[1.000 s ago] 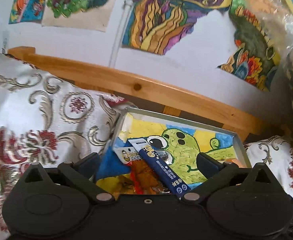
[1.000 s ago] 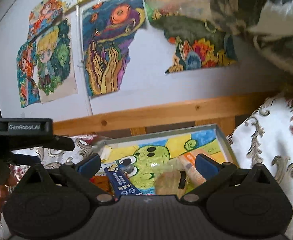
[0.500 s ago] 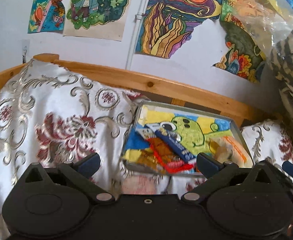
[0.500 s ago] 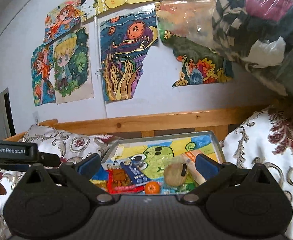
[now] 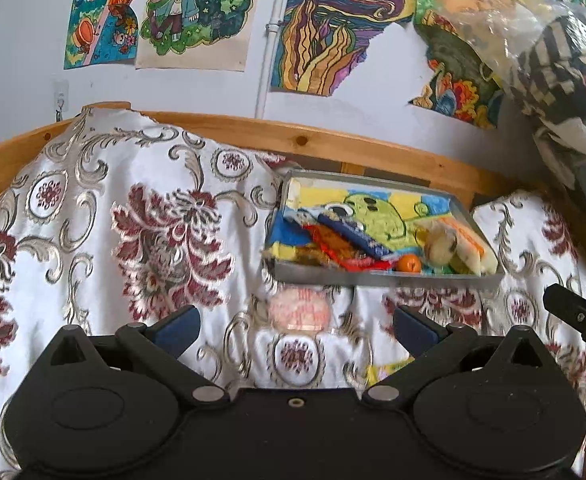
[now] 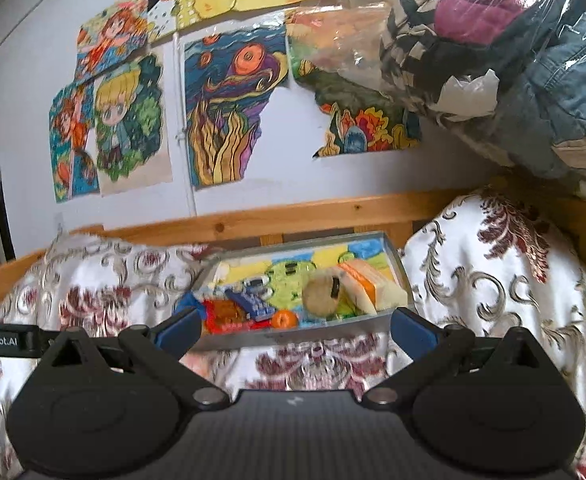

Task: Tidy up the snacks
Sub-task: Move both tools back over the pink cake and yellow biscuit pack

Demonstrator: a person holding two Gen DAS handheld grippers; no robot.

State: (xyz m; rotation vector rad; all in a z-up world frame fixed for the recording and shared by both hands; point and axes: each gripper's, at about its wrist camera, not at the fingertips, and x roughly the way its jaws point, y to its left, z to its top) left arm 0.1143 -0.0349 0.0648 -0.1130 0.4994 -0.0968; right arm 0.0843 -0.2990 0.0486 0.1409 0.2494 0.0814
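Jaws of both grippers wide open, empty; tray (image 5: 377, 278) of snacks ahead; blurred pink packet (image 5: 299, 309), perhaps snack, on cloth (image 5: 93, 240).

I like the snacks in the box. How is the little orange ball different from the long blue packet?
The orange ball is round and plain orange; the blue packet is long, flat and dark blue with print. The ball is much smaller than the packet. The ball sits by the tray's near wall; the packet lies slanted, partly over a red wrapper. Both rest inside the tray, and neither is held by any tongs.
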